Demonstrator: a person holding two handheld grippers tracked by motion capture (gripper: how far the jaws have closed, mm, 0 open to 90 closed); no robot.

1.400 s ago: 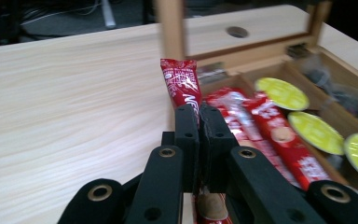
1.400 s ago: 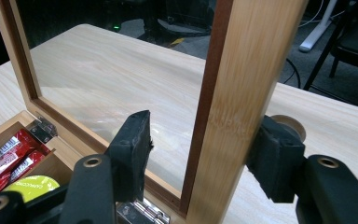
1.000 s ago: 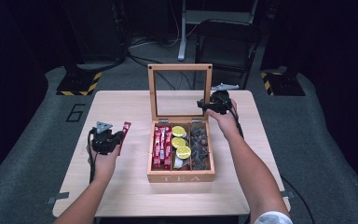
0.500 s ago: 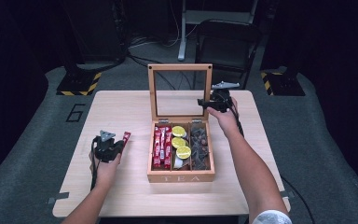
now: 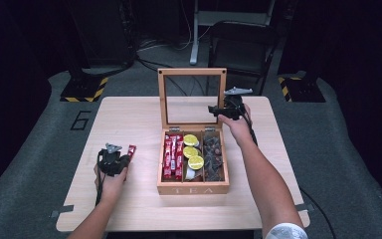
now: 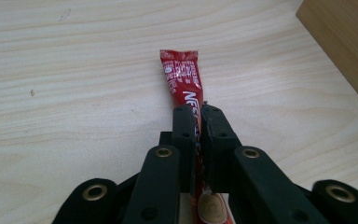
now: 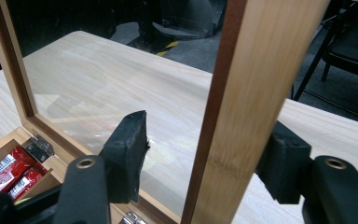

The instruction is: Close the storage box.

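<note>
Left gripper [image 5: 122,160]: pictured low over the desk [image 5: 129,124], to the left of the tea box [image 5: 193,188]; compared with a second ago, when it is carried higher and nearer the box, it is now brought down to the wood.
Left gripper jaws: nearly pressed together on the red sachet [image 6: 182,81], and just eased a touch apart; in the left gripper view the pads are seen at both sides of its lower end.
Red sachet: laid flat on the desk, its far end pointing away from the gripper, well apart from the box.
Right gripper [image 5: 218,110]: held at the right post of the raised lid frame [image 7: 242,116]; its jaws have just been opening, and the right gripper view shows the post between them with a clear gap at the near pad, so the lid is no longer clamped.
Lid: left standing upright.
Meaning: the sachet is judged as good as delivered to the desk, with only the release outstanding.
</note>
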